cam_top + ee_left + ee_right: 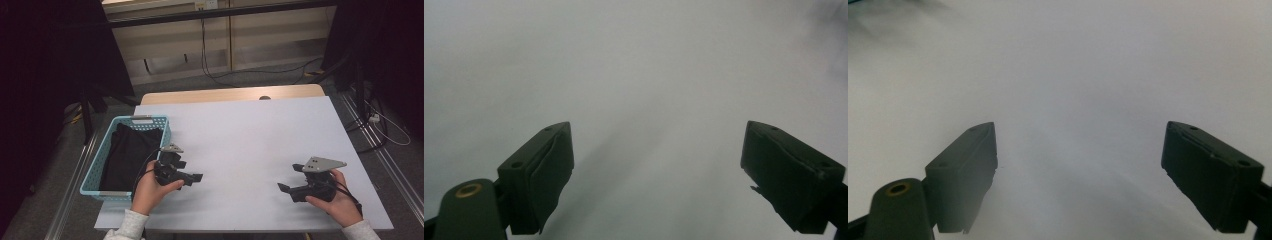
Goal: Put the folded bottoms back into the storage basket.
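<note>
Both tongs wide, empty, over white worktop [240,135]

Left tongs [196,177] just beside teal basket [95,165] holding black cloth [127,155]; right tongs [284,188] well apart, near front edge

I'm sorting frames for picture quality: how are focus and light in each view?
High view: dim, slightly soft, the surroundings nearly black, the white table evenly lit, the dark cloth in the blue basket showing no detail. Left gripper view: left claw fairly sharp, table a featureless grey haze with a faint shadow streak. Right gripper view: right claw clear, table brighter, just as blank.
</note>
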Tool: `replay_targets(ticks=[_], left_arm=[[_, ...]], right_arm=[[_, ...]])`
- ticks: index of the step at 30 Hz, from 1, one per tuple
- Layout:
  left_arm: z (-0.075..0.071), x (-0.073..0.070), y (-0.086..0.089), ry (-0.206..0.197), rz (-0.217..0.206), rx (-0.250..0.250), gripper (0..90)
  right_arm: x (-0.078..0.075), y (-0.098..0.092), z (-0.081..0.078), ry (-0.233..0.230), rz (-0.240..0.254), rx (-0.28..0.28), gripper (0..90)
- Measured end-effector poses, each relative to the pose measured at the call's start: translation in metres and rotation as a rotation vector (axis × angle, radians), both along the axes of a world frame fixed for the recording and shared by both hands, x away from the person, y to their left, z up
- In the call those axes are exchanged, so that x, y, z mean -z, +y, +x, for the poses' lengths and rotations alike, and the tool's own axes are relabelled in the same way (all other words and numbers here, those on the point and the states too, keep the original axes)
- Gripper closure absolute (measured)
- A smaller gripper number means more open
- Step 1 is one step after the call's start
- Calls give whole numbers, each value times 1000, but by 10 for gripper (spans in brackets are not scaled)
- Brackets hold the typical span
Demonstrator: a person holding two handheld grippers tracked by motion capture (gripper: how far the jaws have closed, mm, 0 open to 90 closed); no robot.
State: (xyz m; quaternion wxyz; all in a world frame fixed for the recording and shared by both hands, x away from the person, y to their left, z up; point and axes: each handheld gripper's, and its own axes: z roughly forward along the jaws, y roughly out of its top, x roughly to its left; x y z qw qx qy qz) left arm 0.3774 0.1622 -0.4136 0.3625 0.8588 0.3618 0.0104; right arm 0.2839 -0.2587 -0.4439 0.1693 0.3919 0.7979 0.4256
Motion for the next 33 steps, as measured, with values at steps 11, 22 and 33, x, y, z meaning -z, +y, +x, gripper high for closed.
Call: replay_targets(ticks=[11,22,33], left_arm=[[-7,1,1,-23,-13,17,107],[-14,4,2,-52,-41,14,82],[-17,9,0,-57,-31,22,61]], right_arm=[[-1,-4,-3,-4,2,4,142],[1,-9,-6,-2,-4,13,139],[3,-13,-9,9,1,25,137]])
